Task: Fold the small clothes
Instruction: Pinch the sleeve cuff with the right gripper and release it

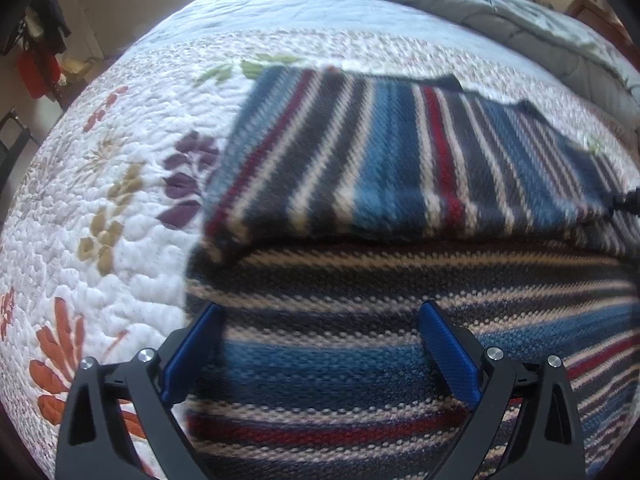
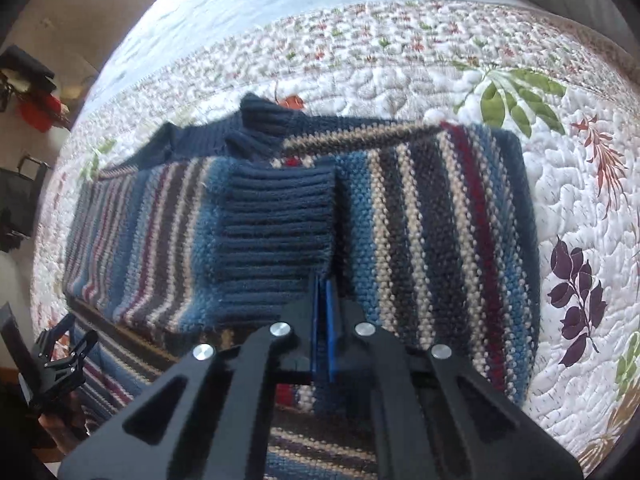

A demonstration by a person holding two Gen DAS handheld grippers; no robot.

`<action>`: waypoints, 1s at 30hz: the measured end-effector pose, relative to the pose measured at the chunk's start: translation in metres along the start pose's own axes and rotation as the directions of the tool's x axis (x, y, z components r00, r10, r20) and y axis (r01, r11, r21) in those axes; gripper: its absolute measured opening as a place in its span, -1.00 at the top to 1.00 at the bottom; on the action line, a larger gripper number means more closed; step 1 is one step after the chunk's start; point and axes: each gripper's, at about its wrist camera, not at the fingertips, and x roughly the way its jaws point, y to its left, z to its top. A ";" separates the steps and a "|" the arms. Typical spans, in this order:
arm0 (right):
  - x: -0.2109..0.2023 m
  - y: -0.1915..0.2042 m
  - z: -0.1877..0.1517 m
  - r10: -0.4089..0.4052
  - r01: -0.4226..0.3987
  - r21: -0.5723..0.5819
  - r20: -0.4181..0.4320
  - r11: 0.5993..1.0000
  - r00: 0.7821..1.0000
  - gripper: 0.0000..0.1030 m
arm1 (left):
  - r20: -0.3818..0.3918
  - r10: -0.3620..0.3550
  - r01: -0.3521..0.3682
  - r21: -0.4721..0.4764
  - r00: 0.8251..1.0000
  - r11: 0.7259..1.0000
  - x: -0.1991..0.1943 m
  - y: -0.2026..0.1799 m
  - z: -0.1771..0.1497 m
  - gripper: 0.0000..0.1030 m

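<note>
Striped sweater partly folded on the quilted bed

The striped sweater fills the middle of the right wrist view, its ribbed navy cuff folded over the body. The right tool, bottom centre, is pressed fully together, gripping nothing. The left tool gapes wide above the knit, on the floral quilt.

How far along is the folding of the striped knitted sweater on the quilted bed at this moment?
Done: both sleeves of the blue, red and cream striped knitted sweater lie folded across its body, the navy ribbed cuff on top. In hand: nothing visibly gripped; the right gripper has its jaws shut beside the cuff, and the left gripper hangs open over the hem. Left: folding the body over on the white floral quilt.
</note>
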 end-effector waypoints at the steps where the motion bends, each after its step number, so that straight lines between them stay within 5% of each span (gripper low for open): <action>1: -0.001 -0.003 0.000 0.010 -0.010 0.008 0.003 1.000 1.000 0.95 | -0.012 -0.068 0.068 -0.039 0.998 0.997 -0.002 0.007 0.001 -0.92; 4: 0.001 -0.008 -0.001 0.036 -0.036 0.032 -0.003 0.999 0.999 0.95 | -0.004 -0.347 0.340 -0.180 0.938 0.923 -0.006 0.026 0.007 -0.89; 7: -0.002 -0.014 0.000 0.042 -0.042 0.039 -0.006 0.998 0.999 0.95 | -0.011 -0.421 0.411 -0.193 0.907 0.891 -0.006 0.024 0.014 -0.64; 10: -0.001 -0.009 0.000 0.032 -0.032 0.020 -0.003 0.999 0.999 0.95 | -0.062 -0.379 0.364 -0.172 0.923 0.915 0.006 0.014 0.021 -0.63; 14: 0.002 -0.005 0.001 0.035 -0.035 0.012 -0.003 0.999 0.999 0.95 | -0.070 -0.390 0.363 -0.243 0.918 0.899 0.019 0.014 0.034 -0.57; 21: -0.006 -0.011 0.007 0.032 -0.033 0.028 0.041 0.999 0.999 0.96 | -0.121 -0.368 0.307 -0.350 0.922 0.885 0.039 0.017 0.054 0.44; 26: 0.011 -0.006 0.002 -0.033 0.033 0.000 0.022 0.999 0.999 0.94 | -0.088 -0.375 0.321 -0.362 0.923 0.875 0.041 0.021 0.044 0.41; 28: 0.001 -0.004 0.002 -0.011 0.012 -0.007 0.035 1.000 0.999 0.80 | -0.090 -0.359 0.314 -0.321 0.929 0.893 0.030 0.018 0.041 0.17; 30: -0.018 -0.008 -0.003 0.040 -0.040 0.008 0.055 0.999 0.998 0.62 | -0.094 -0.307 0.275 -0.259 0.947 0.926 0.011 0.017 0.031 -0.43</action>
